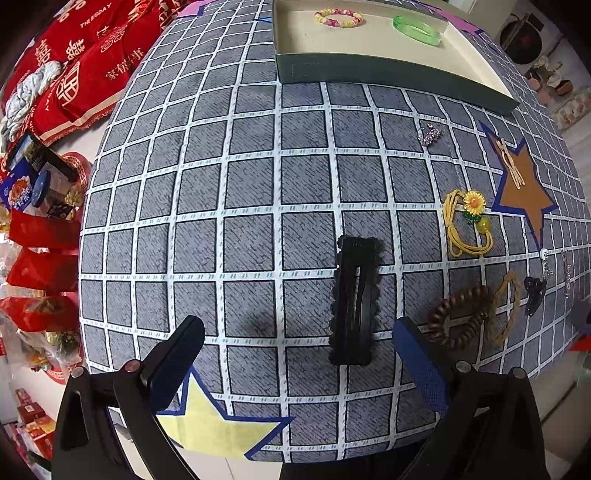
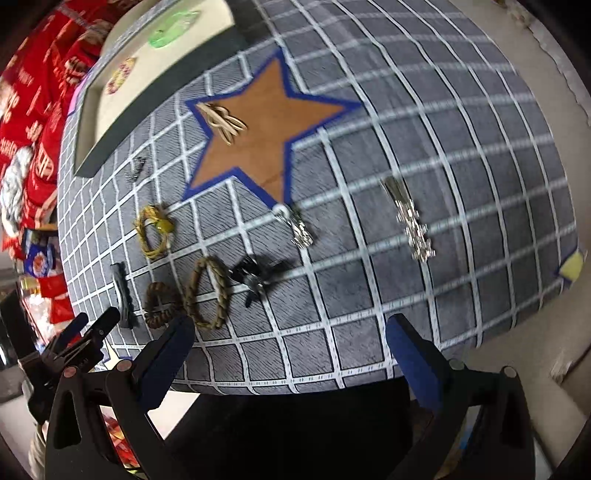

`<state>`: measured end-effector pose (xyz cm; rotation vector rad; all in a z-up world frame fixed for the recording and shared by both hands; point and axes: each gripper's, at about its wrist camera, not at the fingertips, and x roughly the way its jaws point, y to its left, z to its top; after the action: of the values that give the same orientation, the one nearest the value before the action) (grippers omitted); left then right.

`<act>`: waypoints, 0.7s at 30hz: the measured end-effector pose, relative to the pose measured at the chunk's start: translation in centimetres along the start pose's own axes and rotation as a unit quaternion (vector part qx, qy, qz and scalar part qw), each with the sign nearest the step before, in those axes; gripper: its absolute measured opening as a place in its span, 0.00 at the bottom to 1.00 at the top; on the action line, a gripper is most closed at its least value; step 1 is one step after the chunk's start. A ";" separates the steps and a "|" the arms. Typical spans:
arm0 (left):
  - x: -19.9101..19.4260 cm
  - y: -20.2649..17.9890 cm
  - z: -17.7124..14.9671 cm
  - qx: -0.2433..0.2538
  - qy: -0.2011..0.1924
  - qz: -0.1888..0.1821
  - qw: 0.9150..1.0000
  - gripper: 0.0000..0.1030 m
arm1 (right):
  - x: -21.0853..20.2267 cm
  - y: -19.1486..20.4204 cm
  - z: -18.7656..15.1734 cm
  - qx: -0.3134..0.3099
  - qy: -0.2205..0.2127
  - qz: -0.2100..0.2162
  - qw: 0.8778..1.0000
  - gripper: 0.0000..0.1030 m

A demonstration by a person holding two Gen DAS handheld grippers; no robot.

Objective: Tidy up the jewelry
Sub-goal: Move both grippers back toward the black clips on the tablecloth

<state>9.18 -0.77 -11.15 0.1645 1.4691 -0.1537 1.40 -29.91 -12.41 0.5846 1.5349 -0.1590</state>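
A long black hair clip (image 1: 353, 300) lies on the checked cloth just beyond my left gripper (image 1: 300, 338), which is open and holds nothing. To its right lie a brown coil hair tie (image 1: 461, 317), a braided tan band (image 1: 506, 306), a small black claw clip (image 1: 534, 293) and a yellow sunflower hair tie (image 1: 467, 223). The box (image 1: 369, 70) at the back holds a beaded bracelet (image 1: 338, 17) and a green bangle (image 1: 417, 30). My right gripper (image 2: 291, 338) is open near the table's front edge, below the braided band (image 2: 207, 293) and black claw clip (image 2: 258, 275). Silver tassel earrings (image 2: 410, 221) lie further right.
A beige clip (image 2: 221, 120) rests on the brown star patch (image 2: 266, 129), and a small sparkly piece (image 1: 429, 133) lies near the box. Red bags (image 1: 74, 66) and packaged goods crowd the left side beyond the table. The other gripper (image 2: 74, 343) shows at the right wrist view's lower left.
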 end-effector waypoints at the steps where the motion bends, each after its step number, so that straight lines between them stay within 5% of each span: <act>1: 0.1 -0.1 -0.1 0.001 0.000 0.000 1.000 1.00 | 0.2 -0.3 -0.1 0.011 -0.001 0.001 1.000 1.00; 6: -0.2 0.4 -0.3 0.009 -0.004 -0.004 1.000 1.00 | 0.7 -0.3 -0.1 0.022 -0.011 -0.003 1.000 0.97; 14: 2.1 -2.4 0.0 0.018 -0.003 -0.005 1.000 1.00 | 2.3 3.3 -0.2 -0.075 -0.019 -0.060 0.995 0.70; 21: 3.7 -2.0 -0.1 0.015 0.002 -0.006 1.000 0.95 | 3.6 4.0 0.1 -0.073 -0.013 -0.060 0.995 0.62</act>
<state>9.06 -2.77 -14.89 0.1802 1.4720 -0.1853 3.55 -25.60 -14.88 0.3723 1.5420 -0.1443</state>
